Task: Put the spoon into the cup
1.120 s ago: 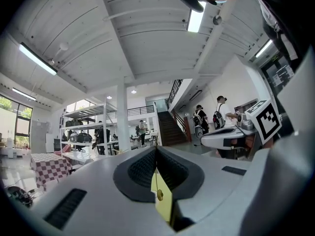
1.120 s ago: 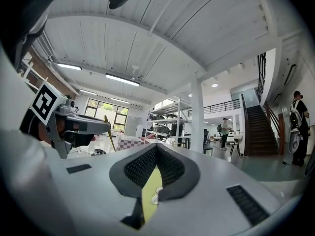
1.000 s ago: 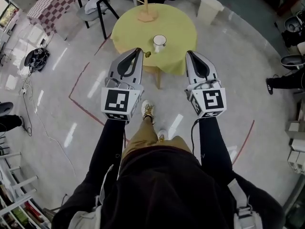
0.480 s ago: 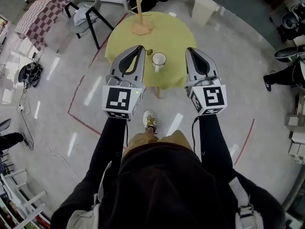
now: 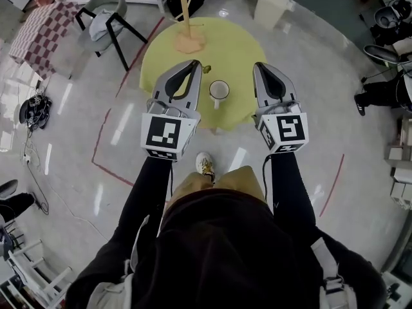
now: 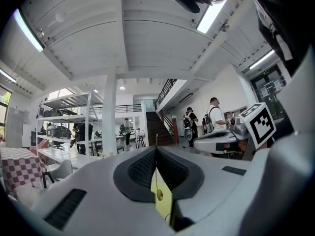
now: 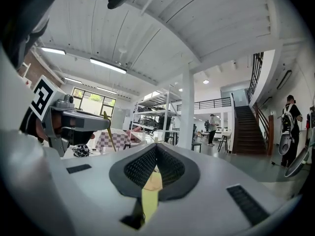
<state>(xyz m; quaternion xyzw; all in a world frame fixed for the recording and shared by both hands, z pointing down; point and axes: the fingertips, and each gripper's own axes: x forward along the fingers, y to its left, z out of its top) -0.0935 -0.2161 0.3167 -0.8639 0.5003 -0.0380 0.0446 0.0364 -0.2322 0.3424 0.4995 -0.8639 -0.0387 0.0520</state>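
The person is closer to the round yellow table (image 5: 239,47) than a second ago. The white cup (image 5: 219,90), which then stood ahead of both grippers in the head view, now shows between them, on the near part of the tabletop. The left gripper (image 5: 194,64) has its jaws pressed together on the thin golden spoon (image 5: 206,69), as it did before. The spoon pokes out past the fingertips, just left of the cup and apart from it. The right gripper (image 5: 259,67) has its jaws closed with nothing between them, unchanged. The wooden rack (image 5: 187,24) at the table's far side has also drawn nearer.
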